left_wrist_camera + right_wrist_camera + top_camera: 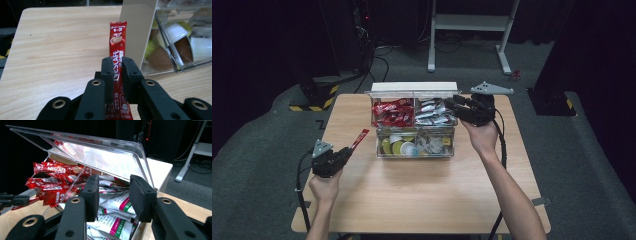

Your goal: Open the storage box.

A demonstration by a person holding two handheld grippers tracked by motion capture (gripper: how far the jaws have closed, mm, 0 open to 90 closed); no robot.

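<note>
Desk: a light wooden desk (422,195) carries everything; its near half lies bare, and the work sits toward the far edge.

Organiser box: a clear plastic box with four compartments (414,150) stands at the far middle of the desk. Its white-edged clear lid (414,87) stands raised at the back. The far left compartment holds red coffee stick sachets (393,113), the far right one silver and white sachets with green and pink print (435,112), and the two near ones hold small coffee capsules (404,146).

Right tool: the right tool (455,105) rests at the box's far right corner. In the right gripper view its pads (92,195) stand on either side of the lid's clear edge (140,157), narrowly set; it appears to hold the lid up, though contact of the pads cannot be told for sure.

Left tool: the left tool (347,151) hovers over the desk left of the box, clamped on one red Nescafe stick sachet (118,50), which points up and away from the jaws.

Done so far: judging from this, the lid is up and one stick is out of its compartment, well apart from the rest.

Left to do: the stick has not yet been set down on the desk, and the lid has not been lowered.
</note>
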